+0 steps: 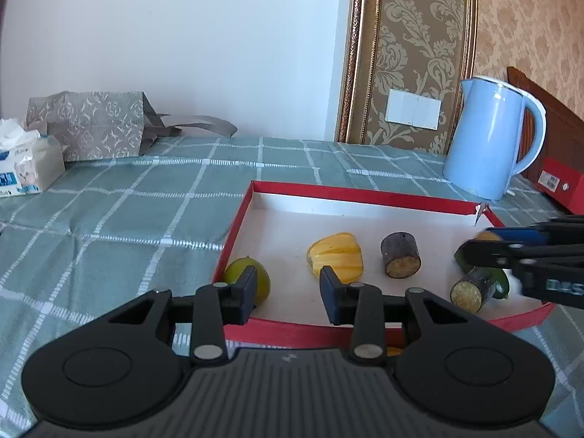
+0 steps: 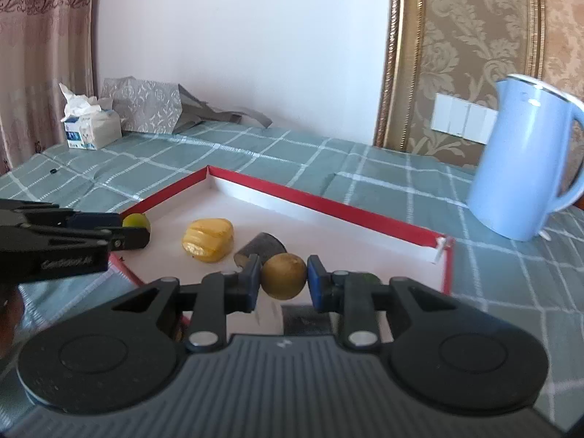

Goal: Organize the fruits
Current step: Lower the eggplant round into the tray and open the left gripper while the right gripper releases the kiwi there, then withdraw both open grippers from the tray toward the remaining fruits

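Left gripper [image 1: 288,288]: we see our black two-finger tool with blue pads at the near rim of the tray. The jaws stand a little apart and nothing sits between them; the pads press on no fruit.
Right gripper [image 2: 284,279]: our second black tool hangs over the near right part of the tray, its pads closed on a round olive-brown fruit [image 2: 284,275] held clear between them.
Tray [image 1: 365,197]: we take this shallow red-rimmed cardboard box lid with a white floor as our landmark; it lies on the green checked tablecloth [image 1: 127,211].
Green lime [image 1: 248,283]: in the tray's near left corner, just beyond the left gripper's left pad.
Yellow ridged starfruit piece [image 1: 335,255]: near the tray's middle, right of the lime.
Dark purple sugarcane stub [image 1: 400,260]: right of the starfruit in the tray, standing apart from it, cut end facing us.
Second sugarcane stub [image 1: 469,290]: by the tray's near right side, touching a green fruit [image 1: 500,281] partly hidden under the right tool.
Pale blue electric kettle [image 1: 492,138]: just beyond the tray's far right corner.
Tissue pack [image 1: 25,160]: well beyond the tray, far left.
Grey patterned bag [image 1: 91,124]: beside the tissues, against the white wall.
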